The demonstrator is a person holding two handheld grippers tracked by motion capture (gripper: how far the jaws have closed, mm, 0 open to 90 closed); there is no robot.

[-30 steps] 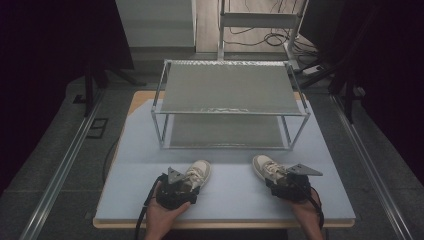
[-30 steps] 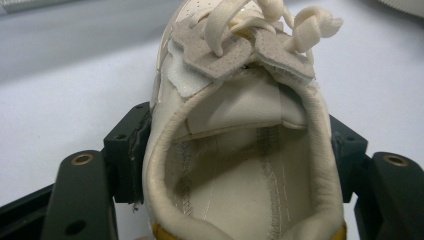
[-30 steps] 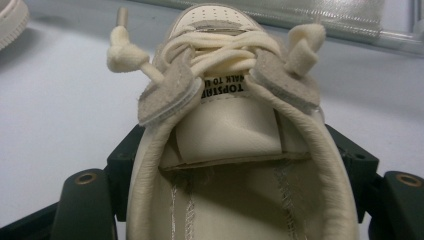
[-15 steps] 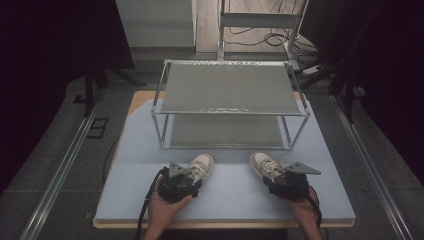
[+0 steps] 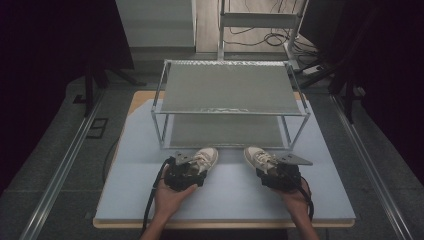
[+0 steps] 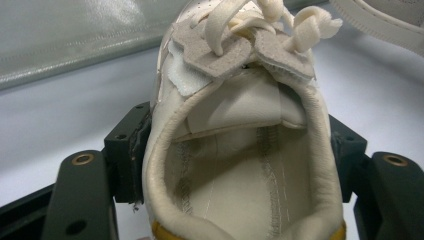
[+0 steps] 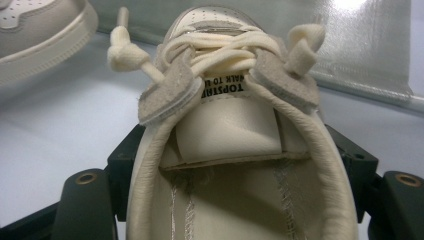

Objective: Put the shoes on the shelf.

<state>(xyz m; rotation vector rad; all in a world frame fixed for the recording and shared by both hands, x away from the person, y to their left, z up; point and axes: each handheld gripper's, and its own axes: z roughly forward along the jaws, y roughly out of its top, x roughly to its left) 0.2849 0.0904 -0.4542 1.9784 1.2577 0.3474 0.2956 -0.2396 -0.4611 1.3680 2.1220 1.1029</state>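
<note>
Left shoe point(image 6: 235, 150): cream leather, padded collar, pale grey eyelet tabs, thick cream laces knotted at the ends, a yellow patch at the heel edge. Stitching runs along the insole. My left tongs point(image 6: 235, 165) pinch it across the heel, one black jaw pressed on each side of the collar.

Right shoe point(image 7: 240, 145): same cream make, laces crossed over a tongue whose label shows upside-down print. My right tongs point(image 7: 240, 170) clamp its heel in the same manner, jaws tight against both sides.

In the high view the left shoe point(image 5: 202, 159) lies at 7 o'clock on the table point(image 5: 230, 195), toe toward 1 o'clock; the right shoe point(image 5: 259, 159) lies at 5 o'clock, toe toward 11 o'clock. The toes converge but stay apart. My left hand point(image 5: 170, 197) and right hand point(image 5: 295, 200) sit behind the tongs.

At 12 o'clock from both shoes, just beyond the toes, stands a two-tier metal rack point(image 5: 230, 95) with mesh shelves.
</note>
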